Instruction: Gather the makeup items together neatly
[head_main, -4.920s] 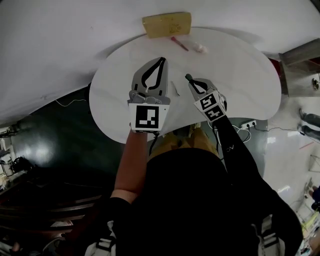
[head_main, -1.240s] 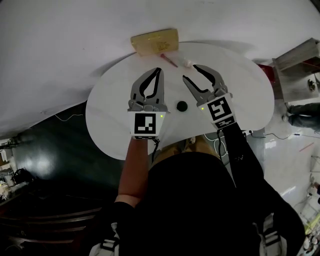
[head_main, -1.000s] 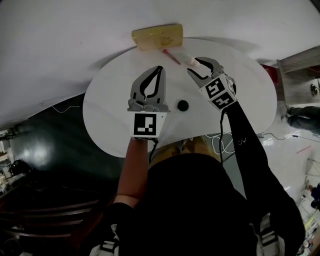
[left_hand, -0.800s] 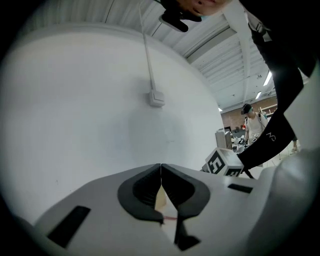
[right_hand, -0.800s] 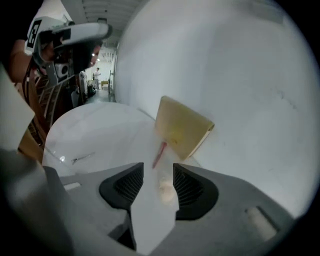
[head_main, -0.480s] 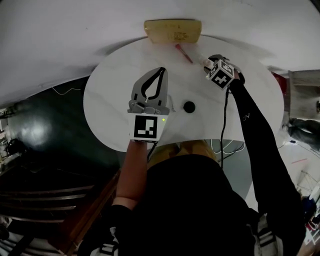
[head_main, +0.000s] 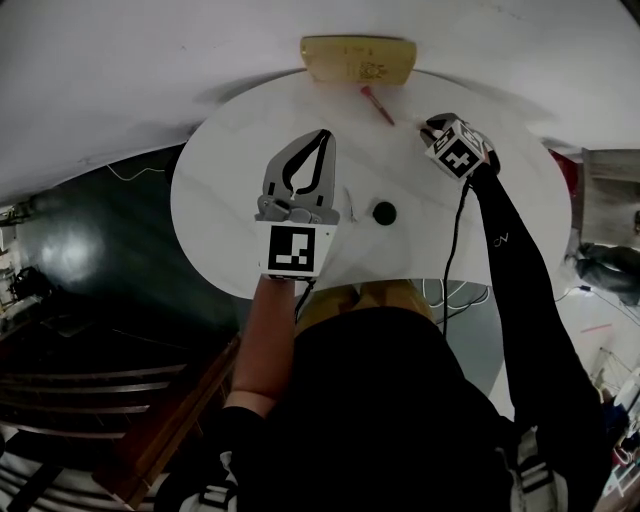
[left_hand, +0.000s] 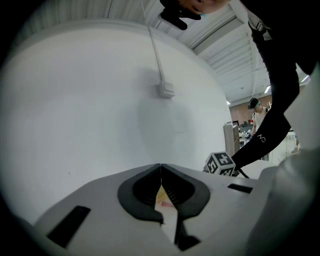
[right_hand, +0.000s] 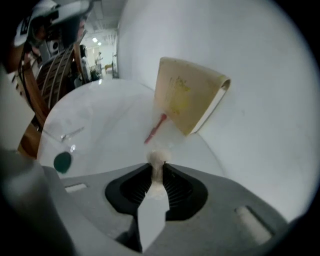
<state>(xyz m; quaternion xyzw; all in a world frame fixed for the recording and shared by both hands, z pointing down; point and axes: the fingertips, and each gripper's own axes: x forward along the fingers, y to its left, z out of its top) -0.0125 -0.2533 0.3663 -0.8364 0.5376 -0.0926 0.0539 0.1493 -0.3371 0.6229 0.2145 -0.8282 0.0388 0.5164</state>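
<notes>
The person is wearing a black top, right sleeve long; a thin cable is trailing from the grey right gripper.

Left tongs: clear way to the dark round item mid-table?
Probably yes. The left tongs are shut, empty, beside the dark round item, tips past it, so draw back first; the right tongs, far off, have just closed on a pale item.
</notes>
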